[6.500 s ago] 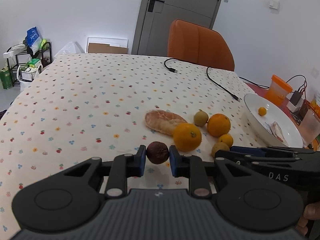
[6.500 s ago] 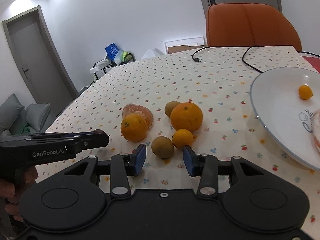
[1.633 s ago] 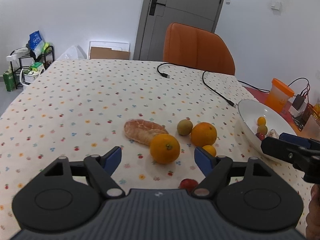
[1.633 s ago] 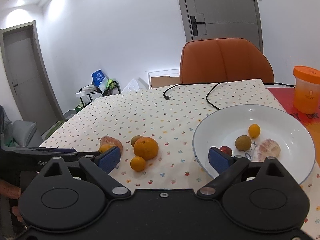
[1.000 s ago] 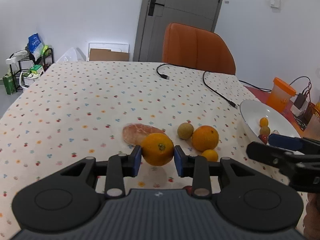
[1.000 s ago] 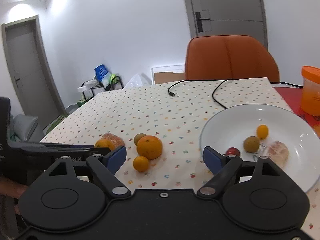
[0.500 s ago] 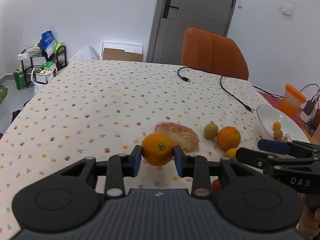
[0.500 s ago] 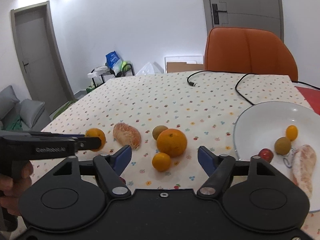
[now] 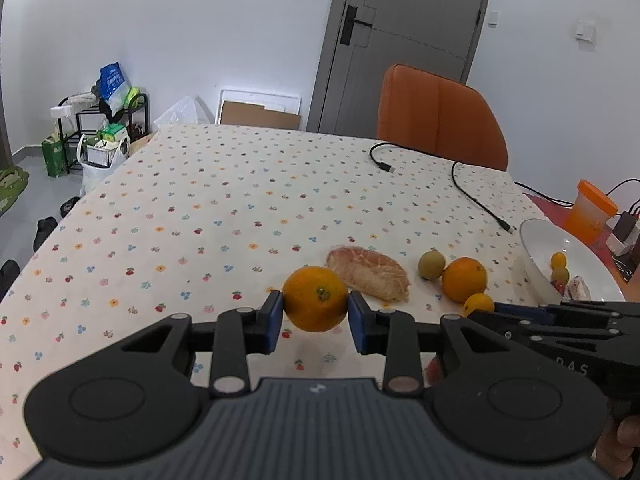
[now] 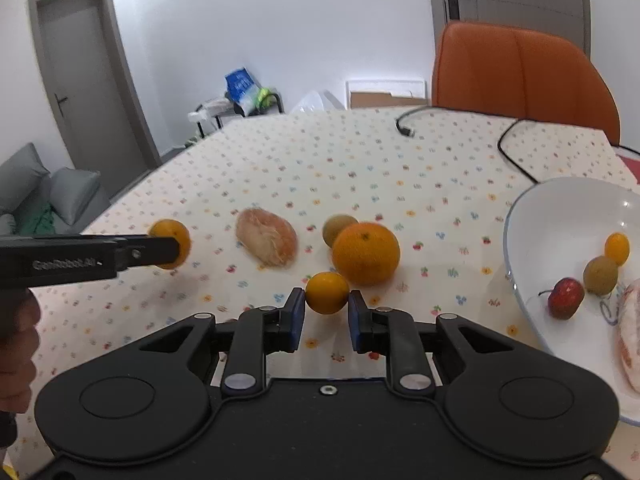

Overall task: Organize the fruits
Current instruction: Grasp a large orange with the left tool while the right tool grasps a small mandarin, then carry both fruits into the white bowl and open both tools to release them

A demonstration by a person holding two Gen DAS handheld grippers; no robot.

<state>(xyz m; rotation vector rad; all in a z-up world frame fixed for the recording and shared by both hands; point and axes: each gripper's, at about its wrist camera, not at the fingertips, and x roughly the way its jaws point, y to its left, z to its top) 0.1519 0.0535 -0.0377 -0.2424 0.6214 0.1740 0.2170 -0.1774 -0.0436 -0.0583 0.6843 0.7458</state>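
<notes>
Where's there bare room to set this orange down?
The tablecloth left of the peeled citrus is bare, as is the bowl on its near-left side. It is crowded around the big orange and green fruit.

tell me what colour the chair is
Orange, the chair; clearest in the right wrist view.

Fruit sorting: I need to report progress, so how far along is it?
Done: the white plate already holds a small orange fruit, a green-brown fruit, a red fruit and a peeled piece.
In hand: the left gripper clamps an orange; the right gripper has just closed on a small orange.
Left on the tablecloth: a big orange, a green-brown fruit and a peeled segment.
</notes>
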